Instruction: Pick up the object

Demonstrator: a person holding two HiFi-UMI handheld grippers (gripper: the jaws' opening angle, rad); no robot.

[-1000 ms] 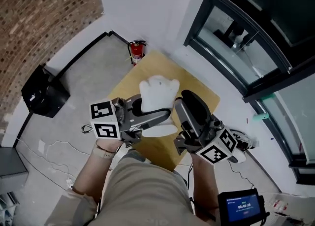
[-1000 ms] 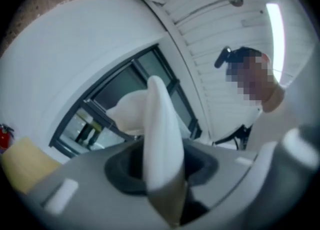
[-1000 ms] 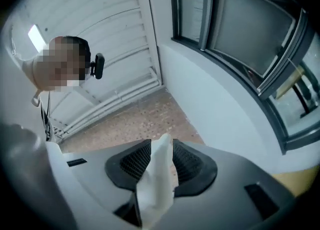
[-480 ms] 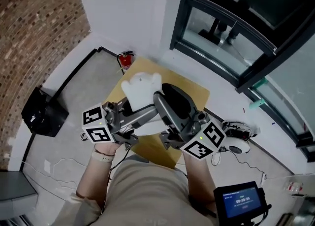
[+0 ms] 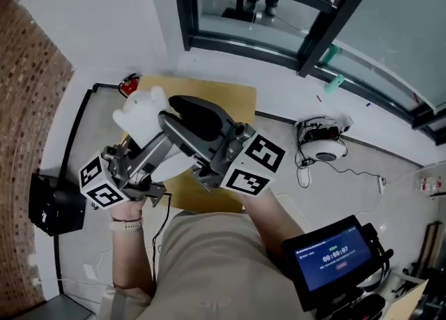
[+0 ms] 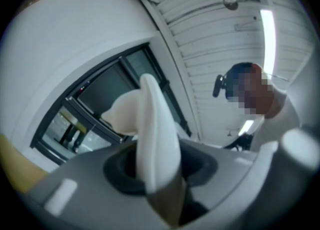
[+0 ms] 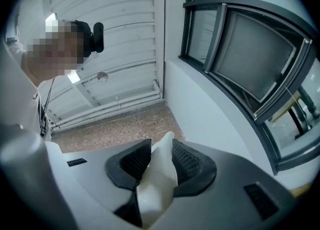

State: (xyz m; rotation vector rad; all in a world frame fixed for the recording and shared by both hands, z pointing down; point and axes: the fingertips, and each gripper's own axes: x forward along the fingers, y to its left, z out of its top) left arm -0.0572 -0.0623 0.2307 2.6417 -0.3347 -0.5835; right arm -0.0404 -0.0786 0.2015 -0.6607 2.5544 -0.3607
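The object is a white, soft, glove-like piece (image 5: 141, 118), held up in the air above a tan wooden table (image 5: 233, 99). Both grippers grip it from below. My left gripper (image 5: 155, 150) is shut on its lower edge; in the left gripper view the thin white sheet (image 6: 152, 134) stands pinched between the jaws. My right gripper (image 5: 182, 130) is shut on it too, and the right gripper view shows the white material (image 7: 159, 176) squeezed between the black ribbed pads (image 7: 186, 163). Both gripper views point upward at the ceiling.
A red fire extinguisher (image 5: 127, 85) stands by the wall behind the table. A black box (image 5: 52, 208) sits on the floor at the left. A white device with cables (image 5: 322, 146) lies at the right. A small screen (image 5: 333, 258) hangs at the person's waist. Dark-framed windows (image 5: 279, 5) line the far wall.
Both grippers have stayed on the white object and moved left and up in the head view as the view swung. The table now shows farther below and behind them.
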